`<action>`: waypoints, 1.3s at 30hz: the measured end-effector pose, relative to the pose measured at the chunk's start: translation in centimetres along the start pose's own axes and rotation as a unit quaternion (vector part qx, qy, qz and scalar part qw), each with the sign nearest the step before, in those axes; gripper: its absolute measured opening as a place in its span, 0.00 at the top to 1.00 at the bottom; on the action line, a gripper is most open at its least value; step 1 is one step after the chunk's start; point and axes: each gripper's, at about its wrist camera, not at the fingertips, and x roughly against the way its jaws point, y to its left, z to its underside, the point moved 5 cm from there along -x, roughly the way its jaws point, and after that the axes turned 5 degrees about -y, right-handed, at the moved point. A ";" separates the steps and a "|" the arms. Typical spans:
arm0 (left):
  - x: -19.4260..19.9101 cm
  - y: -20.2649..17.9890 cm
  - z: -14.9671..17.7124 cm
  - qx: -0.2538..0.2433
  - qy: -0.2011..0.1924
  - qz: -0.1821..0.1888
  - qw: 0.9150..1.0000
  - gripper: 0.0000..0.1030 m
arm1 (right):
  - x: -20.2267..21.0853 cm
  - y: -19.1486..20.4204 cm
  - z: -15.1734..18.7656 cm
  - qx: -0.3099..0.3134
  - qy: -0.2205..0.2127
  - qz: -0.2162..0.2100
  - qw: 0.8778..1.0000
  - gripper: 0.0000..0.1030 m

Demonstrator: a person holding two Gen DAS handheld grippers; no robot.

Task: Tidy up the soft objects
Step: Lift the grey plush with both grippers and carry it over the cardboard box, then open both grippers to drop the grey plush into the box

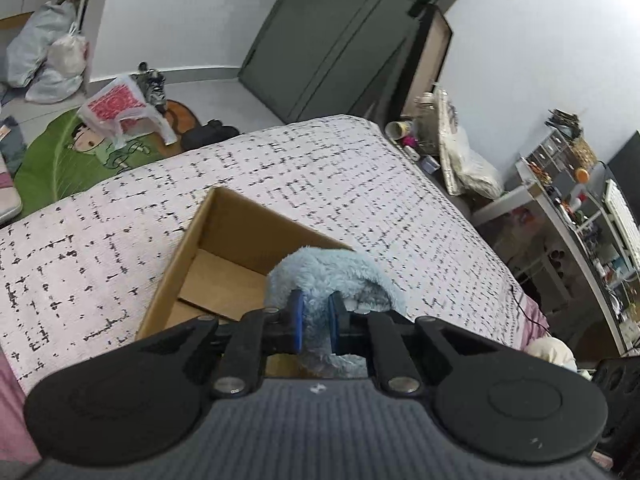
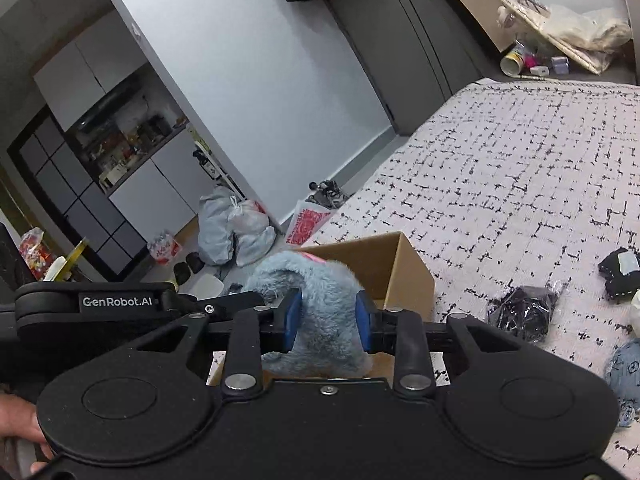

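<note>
A fluffy light-blue soft item (image 1: 332,272) hangs over an open cardboard box (image 1: 224,248) on the patterned bedspread. My left gripper (image 1: 316,318) is shut on one part of it, blue pads pinching the fur. My right gripper (image 2: 328,320) is shut on another part of the same blue item (image 2: 316,292), above the box (image 2: 400,264). The left gripper's body (image 2: 116,304) shows at the left of the right wrist view. A pink patch shows on the item's top in the right view.
The white bedspread with black marks (image 1: 320,176) covers the bed. Black bagged items (image 2: 520,312), a black-and-white item (image 2: 622,272) and a denim-blue soft item (image 2: 628,376) lie on the bed at right. Bags (image 2: 236,232) sit on the floor beyond the bed's edge.
</note>
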 end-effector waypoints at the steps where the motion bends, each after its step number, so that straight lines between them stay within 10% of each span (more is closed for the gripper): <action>1: -0.2 0.3 -0.1 0.001 0.000 -0.005 1.000 0.90 | 0.0 -0.1 0.0 -0.002 0.001 0.004 1.000 0.70; 15: -3.7 2.5 -1.0 0.018 0.030 -0.060 0.998 0.99 | -0.9 -2.0 0.4 -0.016 0.031 0.048 0.998 0.70; 26: -3.6 1.5 -0.3 -0.016 0.061 -0.105 0.992 0.90 | 0.2 -3.1 0.1 -0.028 0.046 0.090 0.995 0.51; 29: -3.1 0.6 -0.1 -0.031 0.051 -0.113 0.992 0.77 | 1.0 -3.3 -0.1 -0.026 0.043 0.101 0.994 0.42; 34: -1.6 -1.4 0.0 -0.063 0.024 -0.121 0.990 0.27 | 2.7 -3.8 -0.6 -0.023 0.036 0.119 0.992 0.26; 39: -0.7 -3.3 0.2 -0.090 0.018 -0.125 0.988 0.20 | 4.5 -4.6 -1.1 -0.029 0.037 0.128 0.991 0.17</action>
